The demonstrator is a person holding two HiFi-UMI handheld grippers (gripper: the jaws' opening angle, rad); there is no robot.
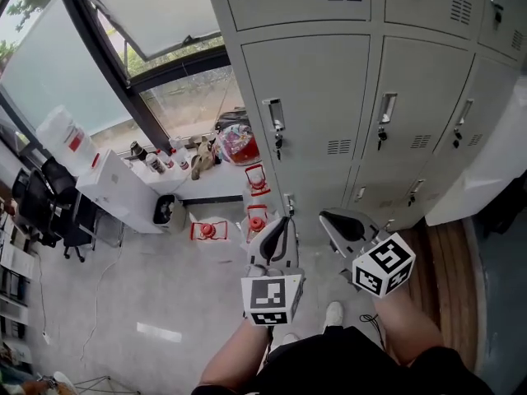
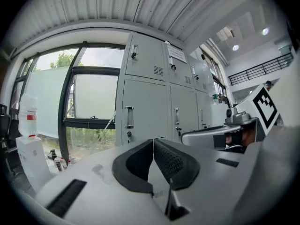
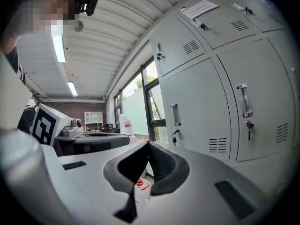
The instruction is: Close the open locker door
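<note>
Grey lockers [image 1: 313,97] fill the wall ahead, and those in front have their doors flush, with handles and hanging keys. To their left runs a tall window [image 1: 165,15]. Below it are a white box [image 1: 115,189], small bottles [image 1: 155,163] and red-framed things [image 1: 206,230] on the floor [image 1: 123,295]. Only bare floor lies between the grippers and the lockers.

The pale panel at the right edge looks like the open locker door [image 1: 486,163], swung outward, though its hinge is out of shot. It lies well to the right of both grippers and touches neither. The left gripper [image 1: 282,223] and right gripper [image 1: 329,219] sit side by side, each with its jaws pressed together on nothing.
</note>
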